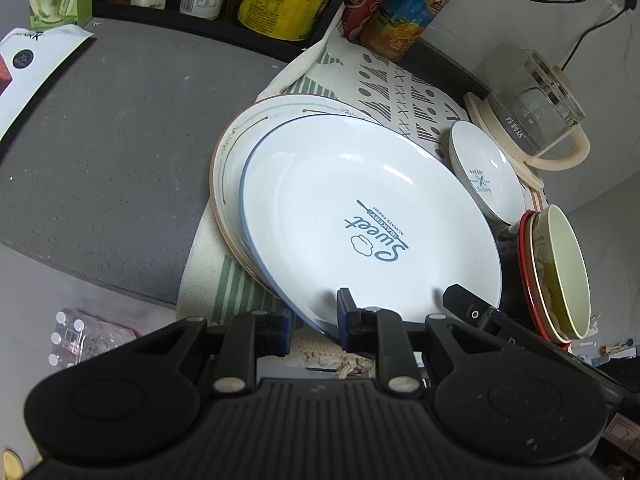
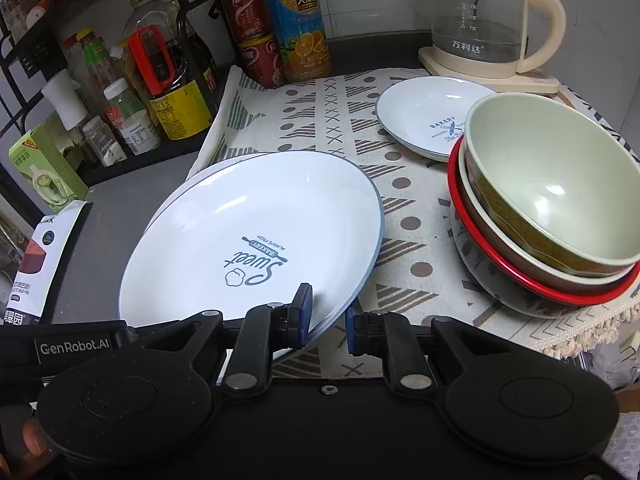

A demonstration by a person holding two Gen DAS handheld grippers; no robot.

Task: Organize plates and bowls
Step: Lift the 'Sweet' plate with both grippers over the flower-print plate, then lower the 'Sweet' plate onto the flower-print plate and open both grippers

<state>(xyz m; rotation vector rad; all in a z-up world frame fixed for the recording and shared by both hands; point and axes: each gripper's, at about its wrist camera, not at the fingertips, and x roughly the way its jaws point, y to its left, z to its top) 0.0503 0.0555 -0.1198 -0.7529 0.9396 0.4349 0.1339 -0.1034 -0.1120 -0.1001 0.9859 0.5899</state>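
A large white blue-rimmed "Sweet" plate is held tilted over a brown-rimmed plate on the patterned cloth. My left gripper has its jaws either side of the plate's near rim. My right gripper also straddles that rim, one pad on top. A small white "Bakery" plate lies further back. A stack of bowls, green inside on top, stands to the right.
A glass kettle on a cream base stands at the back right. Bottles, cans and jars crowd the black rack at the back left. A boxed item lies on the grey counter to the left.
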